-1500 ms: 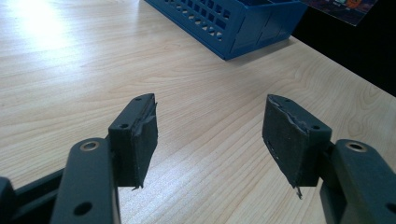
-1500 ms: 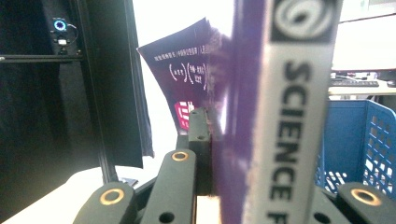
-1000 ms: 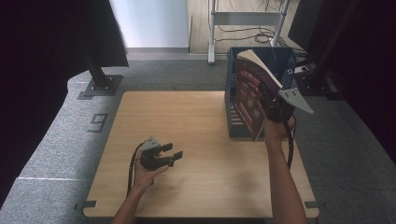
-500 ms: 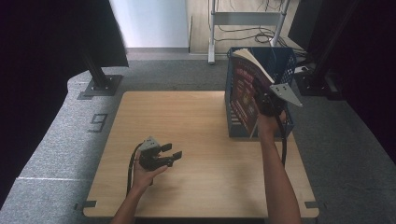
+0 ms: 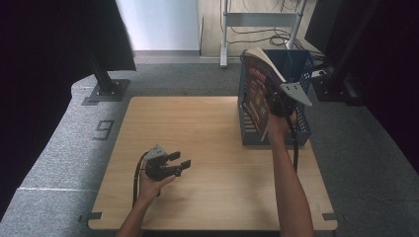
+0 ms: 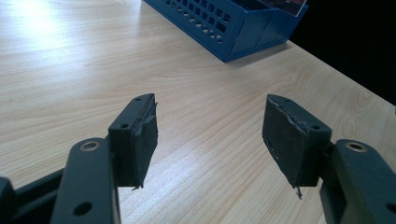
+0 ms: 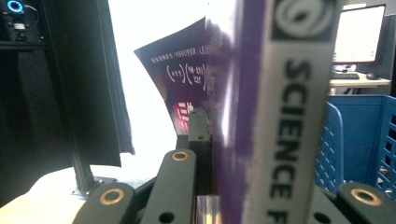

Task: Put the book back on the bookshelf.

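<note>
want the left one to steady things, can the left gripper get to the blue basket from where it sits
Probably yes: the left gripper is open and holds nothing, with bare table between it and the blue basket.

A dark purple book with a grey "SCIENCE" spine stands tilted over the blue basket.

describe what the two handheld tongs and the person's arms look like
Both tongs are black. The left tongs carry a grey three-cornered plate on top and trail a black cable; up close, two flat black pads with frayed edges sit on linkage bars with brass-coloured rivets. The right tongs have the same grey plate and black cable. Both forearms are bare, no sleeves visible.
</note>
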### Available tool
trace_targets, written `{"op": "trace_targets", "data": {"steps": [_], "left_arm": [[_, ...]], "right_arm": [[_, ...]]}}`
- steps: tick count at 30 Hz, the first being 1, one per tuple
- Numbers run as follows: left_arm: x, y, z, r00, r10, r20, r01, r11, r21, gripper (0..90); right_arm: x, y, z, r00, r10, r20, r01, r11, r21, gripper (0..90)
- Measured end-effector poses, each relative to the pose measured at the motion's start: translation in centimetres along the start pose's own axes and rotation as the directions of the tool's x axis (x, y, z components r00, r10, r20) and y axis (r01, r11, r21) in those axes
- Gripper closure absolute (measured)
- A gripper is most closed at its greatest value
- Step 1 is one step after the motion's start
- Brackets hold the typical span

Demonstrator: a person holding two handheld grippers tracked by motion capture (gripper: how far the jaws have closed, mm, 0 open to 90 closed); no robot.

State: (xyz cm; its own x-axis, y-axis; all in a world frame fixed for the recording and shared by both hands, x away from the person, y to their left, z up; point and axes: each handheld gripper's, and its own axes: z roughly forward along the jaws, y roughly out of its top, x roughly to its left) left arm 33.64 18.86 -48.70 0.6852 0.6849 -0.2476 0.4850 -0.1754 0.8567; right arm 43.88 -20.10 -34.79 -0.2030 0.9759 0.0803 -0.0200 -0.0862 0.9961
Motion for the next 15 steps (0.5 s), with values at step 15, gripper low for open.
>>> {"op": "trace_targets", "data": {"steps": [15], "left_arm": [[0.03, -0.12, 0.03, 1.0000, -0.003, -0.001, 0.003, 1.0000, 0.006, 36.0]], "right_arm": [[-0.95, 0.64, -0.16, 0.9994, 0.014, 0.033, -0.014, 1.000, -0.012, 81.4]]}}
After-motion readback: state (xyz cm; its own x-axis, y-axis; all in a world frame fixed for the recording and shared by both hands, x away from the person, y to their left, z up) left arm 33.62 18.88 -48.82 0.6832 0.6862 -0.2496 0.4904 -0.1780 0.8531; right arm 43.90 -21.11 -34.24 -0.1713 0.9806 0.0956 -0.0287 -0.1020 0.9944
